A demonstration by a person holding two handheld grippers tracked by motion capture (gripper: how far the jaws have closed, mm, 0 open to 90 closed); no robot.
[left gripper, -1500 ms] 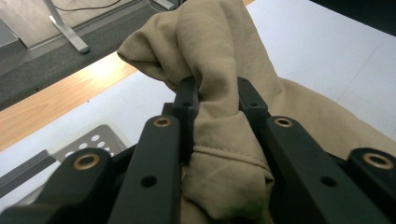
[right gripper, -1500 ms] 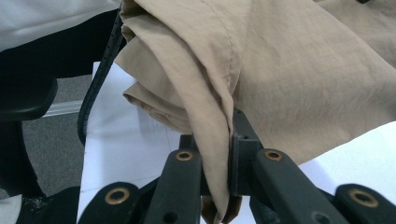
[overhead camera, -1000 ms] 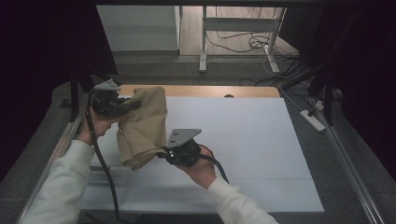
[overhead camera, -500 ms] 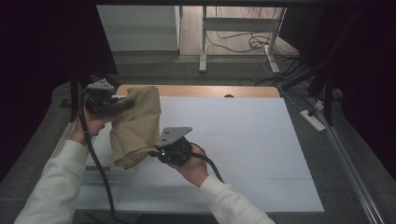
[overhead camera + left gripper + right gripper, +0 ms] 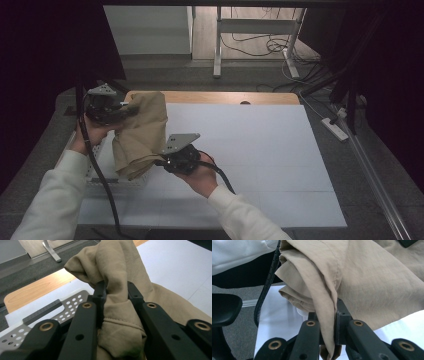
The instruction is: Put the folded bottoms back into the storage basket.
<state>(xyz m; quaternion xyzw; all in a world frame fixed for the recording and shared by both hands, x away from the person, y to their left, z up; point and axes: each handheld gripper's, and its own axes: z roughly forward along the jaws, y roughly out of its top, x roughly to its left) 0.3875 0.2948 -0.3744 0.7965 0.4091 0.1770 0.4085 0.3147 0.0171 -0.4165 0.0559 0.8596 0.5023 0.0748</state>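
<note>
I have my left gripper pinching a thick bunched fold of the tan cloth; in the left gripper view its jaws stand a little apart with the gathered fabric squeezed between them. My right gripper has its jaws nearly pressed together on a thin hemmed edge of the same cloth, the fold running down between them in the right gripper view. The cloth hangs between the two grippers over the left part of the white table top, its upper end raised at the left gripper and its lower end close to the white perforated tray at the table's left edge. I count one cloth, two grippers and one tray.
</note>
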